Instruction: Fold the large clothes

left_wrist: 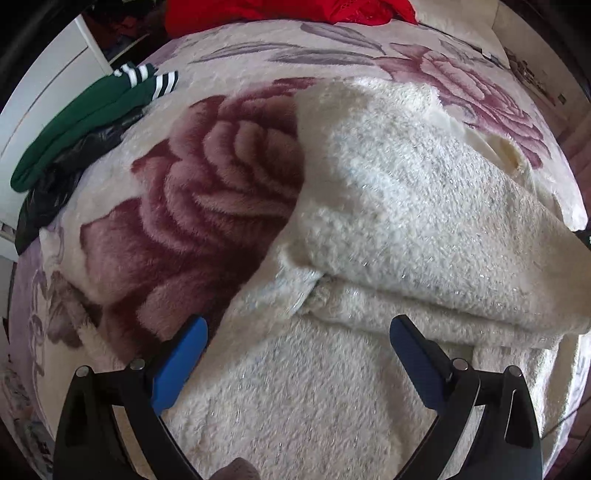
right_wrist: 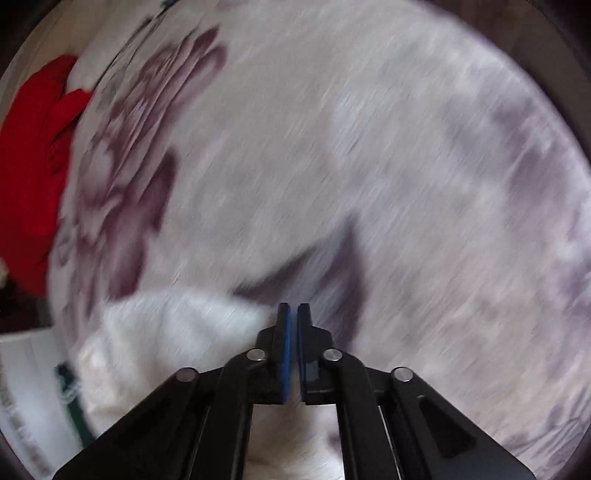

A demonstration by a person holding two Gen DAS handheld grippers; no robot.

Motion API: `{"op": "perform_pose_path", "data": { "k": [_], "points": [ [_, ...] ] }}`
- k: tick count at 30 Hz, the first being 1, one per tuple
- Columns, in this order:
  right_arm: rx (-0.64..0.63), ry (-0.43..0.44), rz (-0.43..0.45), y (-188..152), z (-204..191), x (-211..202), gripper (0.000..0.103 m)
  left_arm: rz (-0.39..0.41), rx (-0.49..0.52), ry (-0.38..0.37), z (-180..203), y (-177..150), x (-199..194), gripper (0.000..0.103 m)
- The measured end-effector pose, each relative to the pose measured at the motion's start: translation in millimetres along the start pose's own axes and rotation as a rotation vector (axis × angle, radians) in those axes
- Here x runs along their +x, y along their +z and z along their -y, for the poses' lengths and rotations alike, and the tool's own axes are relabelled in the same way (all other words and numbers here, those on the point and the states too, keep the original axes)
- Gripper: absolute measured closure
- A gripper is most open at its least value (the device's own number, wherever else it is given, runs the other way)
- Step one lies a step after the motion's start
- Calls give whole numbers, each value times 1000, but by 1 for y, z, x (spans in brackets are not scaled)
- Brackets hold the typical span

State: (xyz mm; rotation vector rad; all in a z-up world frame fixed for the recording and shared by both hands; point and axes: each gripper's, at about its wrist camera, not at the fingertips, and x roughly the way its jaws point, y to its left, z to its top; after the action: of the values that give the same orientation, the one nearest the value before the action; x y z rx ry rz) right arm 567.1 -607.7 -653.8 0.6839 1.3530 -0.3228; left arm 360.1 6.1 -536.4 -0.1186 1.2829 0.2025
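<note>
Spread beneath both your grippers was a plush blanket, cream with large plum roses. On it lay a fluffy white garment, one thick fold doubled over a lower layer that reached right down under your left gripper. That gripper pointed steeply down over the garment. Its blue fingers stood wide apart, with only white fleece showing between them, and they gripped nothing.

At the blanket's far left edge sat a green garment with white stripes, resting on something dark and shiny. A red cloth lay bunched along the top edge.

Your right wrist view was heavily smeared by motion. Your right gripper had its fingers drawn together, with just a sliver of a gap and nothing visible between them. The white garment appeared as a pale mass to the left of and beneath those fingers; it possibly brushed the left one, though the blur made that hard to judge. The red cloth showed at the far left of that view.
</note>
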Motion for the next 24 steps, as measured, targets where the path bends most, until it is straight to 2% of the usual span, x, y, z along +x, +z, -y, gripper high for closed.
{"op": "perform_pose_path", "data": {
  "k": [2, 3, 5, 6, 7, 8, 9, 10, 12, 15, 17, 20, 22, 24],
  "points": [
    [50, 131, -166, 4, 12, 14, 103, -7, -12, -11, -3, -4, -2, 2],
    [68, 181, -222, -3, 14, 16, 103, -9, -16, -15, -4, -6, -4, 2],
    [5, 211, -223, -15, 2, 5, 102, -20, -22, -11, -5, -7, -8, 2],
    [-64, 179, -202, -24, -7, -10, 98, -29, -24, -15, -4, -4, -10, 2],
    [-116, 131, -180, -29, -13, -22, 80, -38, -25, -29, -2, 2, -13, 2],
    [-169, 91, -153, -34, -24, -34, 66, -45, -22, -44, 4, 14, -17, 2],
    [-207, 83, -135, -38, -32, -43, 49, -43, -15, -58, 9, 25, -20, 2],
    [-237, 72, -132, -37, -47, -46, 46, -28, 2, -86, 21, 47, -25, 2],
    [-294, 57, -151, -44, -77, -53, 46, -26, 30, -126, 38, 84, -23, 2],
    [-321, 126, -224, -48, -134, -38, 46, -58, 60, -149, 67, 147, 2, 2],
    [-352, 137, -258, -55, -170, -19, 46, -89, 97, -115, 91, 187, 38, 2],
    [-400, 83, -288, -59, -208, 19, 46, -149, 218, -10, 121, 215, 90, 3],
    [-417, 17, -309, -67, -228, 47, 46, -194, 326, 74, 138, 214, 120, 15],
    [-423, -42, -360, -74, -241, 73, 47, -169, 395, 92, 146, 206, 125, 71]
  ]
}}
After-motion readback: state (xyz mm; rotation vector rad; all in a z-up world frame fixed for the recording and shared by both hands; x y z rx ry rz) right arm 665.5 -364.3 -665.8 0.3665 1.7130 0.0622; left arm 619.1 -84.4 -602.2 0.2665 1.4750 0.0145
